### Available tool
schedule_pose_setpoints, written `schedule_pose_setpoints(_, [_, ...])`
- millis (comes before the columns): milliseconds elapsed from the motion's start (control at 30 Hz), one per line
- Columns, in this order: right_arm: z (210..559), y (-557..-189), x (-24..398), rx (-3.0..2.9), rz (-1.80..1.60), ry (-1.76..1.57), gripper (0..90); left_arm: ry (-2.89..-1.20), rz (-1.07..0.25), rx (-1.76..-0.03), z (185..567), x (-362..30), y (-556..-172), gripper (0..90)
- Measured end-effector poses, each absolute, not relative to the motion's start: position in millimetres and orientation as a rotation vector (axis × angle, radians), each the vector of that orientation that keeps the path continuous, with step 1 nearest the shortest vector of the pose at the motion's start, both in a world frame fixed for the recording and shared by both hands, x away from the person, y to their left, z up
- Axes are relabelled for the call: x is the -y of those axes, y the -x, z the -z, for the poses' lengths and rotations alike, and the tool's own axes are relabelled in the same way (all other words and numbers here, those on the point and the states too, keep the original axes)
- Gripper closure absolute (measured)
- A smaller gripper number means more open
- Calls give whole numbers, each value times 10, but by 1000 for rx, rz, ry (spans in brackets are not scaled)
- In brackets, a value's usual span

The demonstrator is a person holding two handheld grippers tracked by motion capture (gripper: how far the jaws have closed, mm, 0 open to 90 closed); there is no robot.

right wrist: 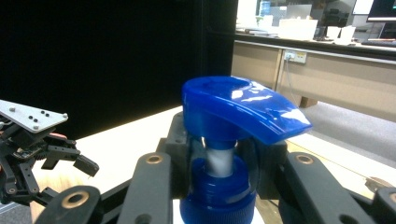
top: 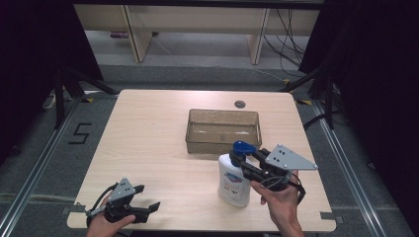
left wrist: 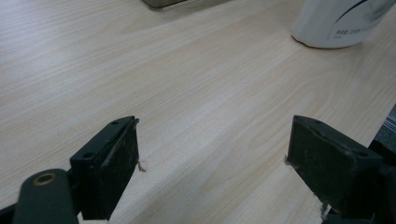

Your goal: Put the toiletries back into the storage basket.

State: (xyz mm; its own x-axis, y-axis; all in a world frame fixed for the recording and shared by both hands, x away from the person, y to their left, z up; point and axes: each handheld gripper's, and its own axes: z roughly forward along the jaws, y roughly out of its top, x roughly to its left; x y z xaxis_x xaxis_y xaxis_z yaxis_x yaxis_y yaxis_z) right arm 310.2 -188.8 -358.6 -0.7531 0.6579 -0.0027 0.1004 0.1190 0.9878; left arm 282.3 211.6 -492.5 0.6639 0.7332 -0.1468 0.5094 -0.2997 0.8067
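Table (top: 148, 143): light wood, bottle as the landmark for everything below

Bin (top: 223, 129): clear brownish plastic, sits just behind the bottle, toward the far edge, looks empty; not touching it as far as I can tell

Bottle (top: 234, 182): white pump bottle with a blue pump head (right wrist: 238, 109), upright on the table near the front right, base flat on the wood

Right gripper (top: 240, 159): comes in from the bottle's right, jaws clenched on the neck right under the pump head; right gripper view has both black jaws hugging the white stem and blue collar (right wrist: 217, 198)

Left gripper (top: 143, 197): well to the bottle's left at the front edge, jaws released and spread wide, nothing between them, resting low over bare wood

Step, my read: grasp is made, lift not started, bottle likely headed for the bin

Next move: straight lift to clear the bin's near wall, then carry back over it. Grip is high on a narrow neck so the body can swing; keep it slow and vertical
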Motion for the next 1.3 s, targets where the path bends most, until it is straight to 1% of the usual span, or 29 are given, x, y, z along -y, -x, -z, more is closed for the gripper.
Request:
schedule_pose_setpoints(500, [3399,-3174,1929,-1902,-1726,-751,662,-1980,-314,-980,4915,-2122,-2819,160])
schedule_pose_setpoints(567, [3361,-3207,1940,-1897,-1722,-750,662,-1961,-308,-975,4927,-2118,-2826,160])
schedule_pose_setpoints(600, [3351,-3209,1942,-1902,-1716,-763,662,-1981,-314,-983,4912,-2124,-2819,160])
schedule_pose_setpoints(900, [3292,-3298,1949,-1895,-1732,-778,662,-1956,-308,-979,4922,-2120,-2821,160])
schedule_pose_setpoints(1300, [3201,-3430,1981,-1855,-1743,-787,663,-1970,-304,-975,4923,-2135,-2832,160])
